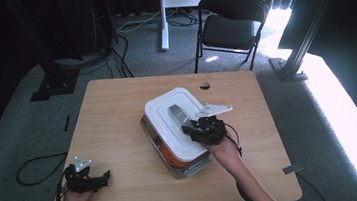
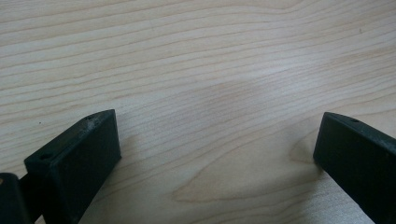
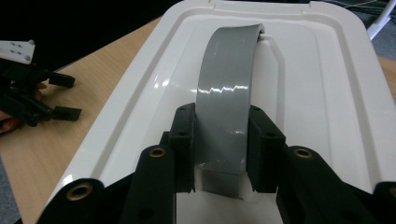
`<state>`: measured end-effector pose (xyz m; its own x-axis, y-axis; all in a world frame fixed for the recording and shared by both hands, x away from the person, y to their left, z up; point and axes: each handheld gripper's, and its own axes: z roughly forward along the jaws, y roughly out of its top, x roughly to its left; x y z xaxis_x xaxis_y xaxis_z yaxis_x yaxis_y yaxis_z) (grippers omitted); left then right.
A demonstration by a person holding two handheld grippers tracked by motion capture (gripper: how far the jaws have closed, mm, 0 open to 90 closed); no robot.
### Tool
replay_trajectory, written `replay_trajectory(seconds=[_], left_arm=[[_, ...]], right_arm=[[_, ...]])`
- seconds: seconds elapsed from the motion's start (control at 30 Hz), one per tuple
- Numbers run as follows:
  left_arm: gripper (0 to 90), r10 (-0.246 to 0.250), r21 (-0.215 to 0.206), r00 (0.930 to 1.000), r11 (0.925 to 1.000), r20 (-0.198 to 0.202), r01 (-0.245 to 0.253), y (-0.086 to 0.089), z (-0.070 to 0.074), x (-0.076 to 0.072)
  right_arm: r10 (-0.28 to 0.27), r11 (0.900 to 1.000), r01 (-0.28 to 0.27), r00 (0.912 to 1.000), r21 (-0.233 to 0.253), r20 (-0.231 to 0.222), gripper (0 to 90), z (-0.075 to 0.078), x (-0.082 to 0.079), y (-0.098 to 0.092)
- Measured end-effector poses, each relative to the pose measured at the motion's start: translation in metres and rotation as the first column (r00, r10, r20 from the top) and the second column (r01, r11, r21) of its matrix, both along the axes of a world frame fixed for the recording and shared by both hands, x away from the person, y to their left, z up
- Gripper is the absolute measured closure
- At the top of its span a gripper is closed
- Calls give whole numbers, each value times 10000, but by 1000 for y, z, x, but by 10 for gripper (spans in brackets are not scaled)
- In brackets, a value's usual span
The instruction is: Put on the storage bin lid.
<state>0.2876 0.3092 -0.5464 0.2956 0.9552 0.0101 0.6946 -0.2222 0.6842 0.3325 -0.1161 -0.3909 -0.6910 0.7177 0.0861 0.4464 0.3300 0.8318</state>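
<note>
Left gripper (image 1: 105,177): I have it resting at the near left corner of the worktop (image 1: 113,122), fingers (image 2: 74,158) spread wide over bare wood, grasping nothing. Metal pan (image 1: 173,165): middle of the worktop, orange inside at its near edge, covered by the white lid (image 1: 166,119). Grey strap handle (image 3: 226,93): arched along the lid's middle. Right gripper (image 1: 189,127): I see its fingers (image 3: 183,135) clamped on the handle's near end.
</note>
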Motion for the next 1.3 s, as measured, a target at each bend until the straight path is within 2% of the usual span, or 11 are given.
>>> replay_trajectory(seconds=[0.23, 0.6, 0.97, 1.3], left_arm=[[9, 2, -2, 10000, 10000, 7, -2, 0, 0, 0], [9, 7, -6, 10000, 10000, 14, -7, 0, 0, 0], [9, 6, -4, 10000, 10000, 12, -6, 0, 0, 0], [9, -1, 2, 10000, 10000, 11, 1, 0, 0, 0]], right_arm=[[323, 9995, -324, 9993, -50, -181, 673, -10, -3, 8], [522, 9984, -532, 9975, -192, -487, 673, -23, -9, 18], [405, 9985, -419, 9985, -360, -374, 674, -23, -10, 25], [426, 9985, -443, 9976, -319, -547, 674, -24, -13, 26]])
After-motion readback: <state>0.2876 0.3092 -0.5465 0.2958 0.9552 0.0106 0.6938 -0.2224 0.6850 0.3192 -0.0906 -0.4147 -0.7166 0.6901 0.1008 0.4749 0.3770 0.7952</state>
